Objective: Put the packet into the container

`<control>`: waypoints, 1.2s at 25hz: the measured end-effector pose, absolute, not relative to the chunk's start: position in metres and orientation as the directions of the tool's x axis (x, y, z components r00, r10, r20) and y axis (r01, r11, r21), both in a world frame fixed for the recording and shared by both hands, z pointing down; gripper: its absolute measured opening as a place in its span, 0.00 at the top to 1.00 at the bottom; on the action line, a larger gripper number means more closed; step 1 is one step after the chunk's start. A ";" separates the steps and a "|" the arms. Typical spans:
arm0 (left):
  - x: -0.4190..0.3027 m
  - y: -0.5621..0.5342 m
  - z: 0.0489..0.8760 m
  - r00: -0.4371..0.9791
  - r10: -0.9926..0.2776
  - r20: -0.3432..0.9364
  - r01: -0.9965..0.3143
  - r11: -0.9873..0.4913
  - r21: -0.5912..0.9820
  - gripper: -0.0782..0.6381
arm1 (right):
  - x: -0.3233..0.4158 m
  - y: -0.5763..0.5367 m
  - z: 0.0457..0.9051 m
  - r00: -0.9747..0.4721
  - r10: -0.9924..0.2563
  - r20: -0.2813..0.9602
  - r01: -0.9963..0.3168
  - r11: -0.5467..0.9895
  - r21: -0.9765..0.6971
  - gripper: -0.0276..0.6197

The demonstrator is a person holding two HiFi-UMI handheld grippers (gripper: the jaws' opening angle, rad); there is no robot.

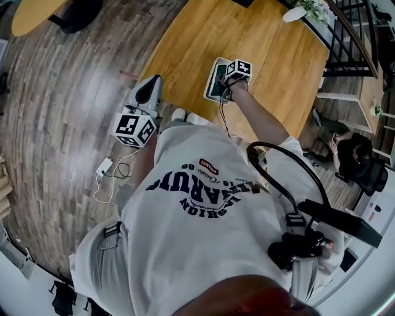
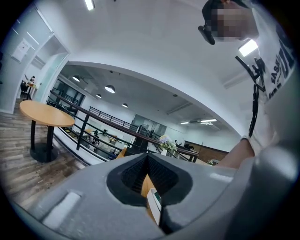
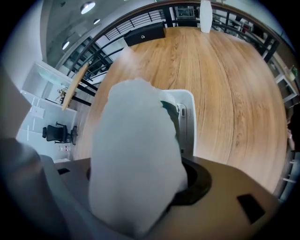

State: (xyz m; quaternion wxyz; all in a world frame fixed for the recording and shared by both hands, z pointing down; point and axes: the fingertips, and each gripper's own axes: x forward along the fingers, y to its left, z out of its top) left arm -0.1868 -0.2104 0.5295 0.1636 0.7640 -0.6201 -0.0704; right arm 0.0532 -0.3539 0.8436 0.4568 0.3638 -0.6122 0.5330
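In the right gripper view a puffy white packet [image 3: 136, 154] fills the middle, and my right gripper [image 3: 143, 140] is shut on it, pointing steeply down. Just beyond it a white container [image 3: 186, 117] with a dark green inside sits on the wooden table [image 3: 225, 93]. From the head view, the right gripper [image 1: 229, 80] hangs right over the container [image 1: 212, 83]; the packet is hidden under its marker cube. My left gripper [image 1: 150, 86] is held level off the table's near-left edge, over the floor. Its jaws [image 2: 147, 171] look shut with nothing between them.
A white vase with flowers [image 1: 302, 12] stands at the table's far corner by a black railing [image 1: 352, 31]. A round table [image 1: 34, 15] stands far left. A white charger with its cable [image 1: 103, 166] lies on the floor. A person [image 1: 352, 154] sits at right.
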 end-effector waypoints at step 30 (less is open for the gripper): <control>-0.183 -0.207 0.539 0.211 -0.970 0.123 -0.922 -0.156 0.354 0.90 | 0.043 -0.355 0.865 -0.210 0.025 0.977 -0.957 0.200 -0.211 0.40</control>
